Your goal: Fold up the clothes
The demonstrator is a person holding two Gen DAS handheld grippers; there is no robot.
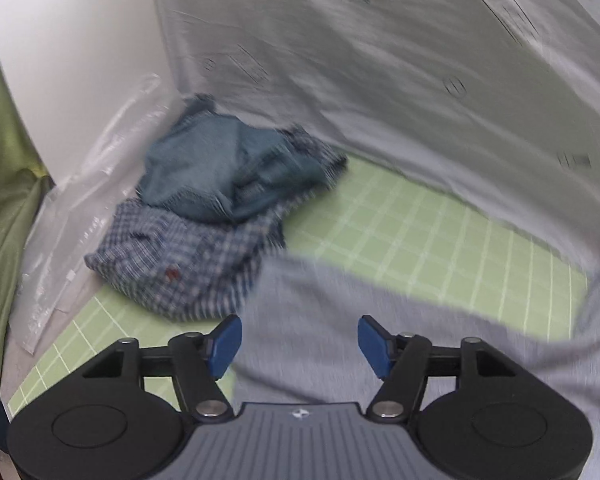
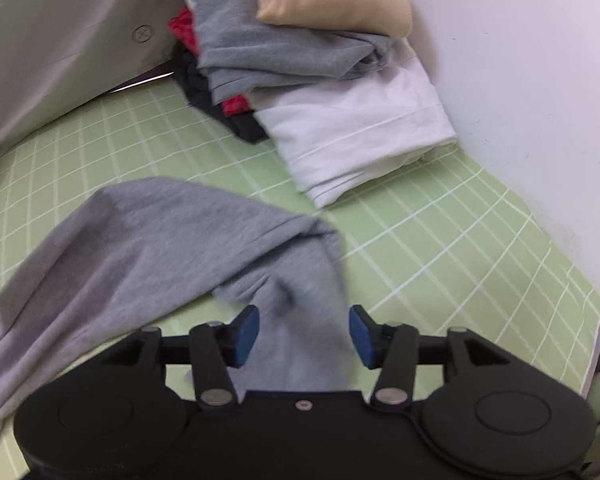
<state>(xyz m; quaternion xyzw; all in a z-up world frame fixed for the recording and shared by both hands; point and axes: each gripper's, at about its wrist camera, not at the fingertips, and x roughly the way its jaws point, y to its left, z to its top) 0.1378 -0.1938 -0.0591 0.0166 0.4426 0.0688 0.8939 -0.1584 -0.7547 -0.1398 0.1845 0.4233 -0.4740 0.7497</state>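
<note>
A grey garment (image 2: 148,240) lies spread on the green grid mat (image 2: 440,240). It also shows in the left wrist view (image 1: 360,320), blurred. My left gripper (image 1: 300,344) is open, its blue pads apart over the grey cloth. My right gripper (image 2: 304,336) is open, with a bunched part of the grey garment lying between its pads, not clamped.
A blue denim and plaid clothes heap (image 1: 220,208) lies at the mat's back left beside clear plastic (image 1: 92,184). A stack of folded beige, grey and white clothes (image 2: 340,80) sits at the back right. A pale sheet (image 1: 380,60) hangs behind. White wall (image 2: 520,80) on the right.
</note>
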